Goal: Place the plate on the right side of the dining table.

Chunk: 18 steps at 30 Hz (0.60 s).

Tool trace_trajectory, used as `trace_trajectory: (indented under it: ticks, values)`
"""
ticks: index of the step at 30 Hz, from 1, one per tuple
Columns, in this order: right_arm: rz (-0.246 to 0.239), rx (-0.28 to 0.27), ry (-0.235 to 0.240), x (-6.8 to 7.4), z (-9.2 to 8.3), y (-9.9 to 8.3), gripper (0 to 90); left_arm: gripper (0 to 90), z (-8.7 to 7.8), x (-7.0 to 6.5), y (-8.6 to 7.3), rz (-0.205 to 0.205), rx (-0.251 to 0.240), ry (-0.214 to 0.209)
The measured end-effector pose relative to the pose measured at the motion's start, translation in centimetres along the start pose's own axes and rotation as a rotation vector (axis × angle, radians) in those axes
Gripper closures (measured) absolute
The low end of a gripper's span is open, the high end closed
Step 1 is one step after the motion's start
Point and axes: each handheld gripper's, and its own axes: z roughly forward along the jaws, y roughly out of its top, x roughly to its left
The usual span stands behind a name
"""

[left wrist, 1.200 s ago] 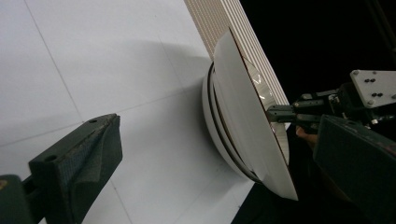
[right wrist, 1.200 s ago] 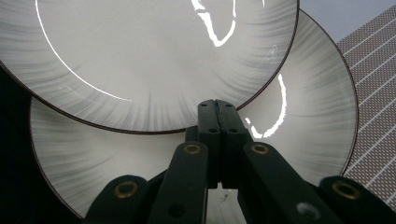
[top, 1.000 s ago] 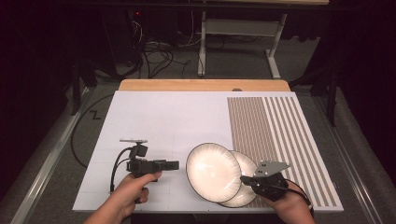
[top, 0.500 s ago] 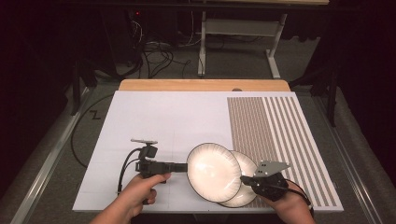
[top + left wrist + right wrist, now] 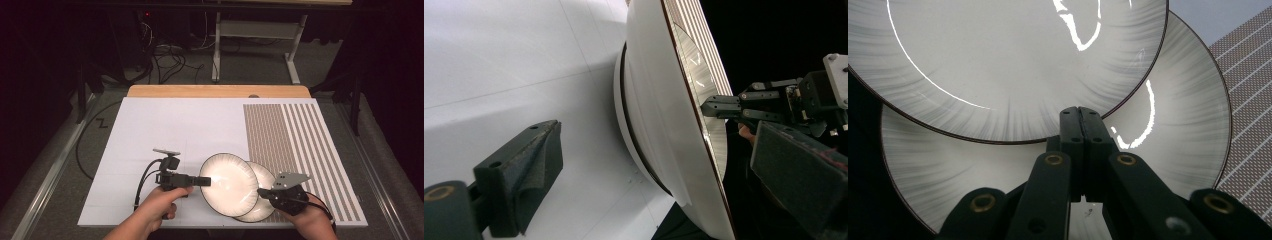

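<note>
Two white plates with grey streaks and dark rims overlap on the white mat. The upper plate [image 5: 229,182] [image 5: 1013,60] [image 5: 659,100] is raised above the lower plate [image 5: 266,176] [image 5: 1178,115]. My right gripper [image 5: 263,192] [image 5: 1081,117] is shut on the upper plate's right rim. My left gripper [image 5: 206,181] [image 5: 659,180] is open at the plate's left rim, one jaw above it and one below. Its jaws have just been closing, and the pads do not touch the plate.
The white mat [image 5: 190,130] covers most of the table, with a brown striped panel [image 5: 300,145] at the right. A wooden edge [image 5: 215,91] runs along the far side. Table legs and cables stand on the floor beyond.
My left gripper has moved right across the mat to the upper plate's left rim. The right gripper and both plates have kept still.
</note>
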Motion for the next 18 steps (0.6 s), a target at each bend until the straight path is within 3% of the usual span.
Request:
trace_trajectory:
  ticks: [10,18]
  values:
    - [0.000,0.000,0.000,0.0,0.0,0.0,90.0,19.6,1.4,-0.2,0.0,-0.003,0.058,0.000]
    - [-0.001,0.000,0.000,0.0,0.0,0.0,90.0,36.4,2.0,-0.3,-0.1,-0.013,0.085,-0.002]
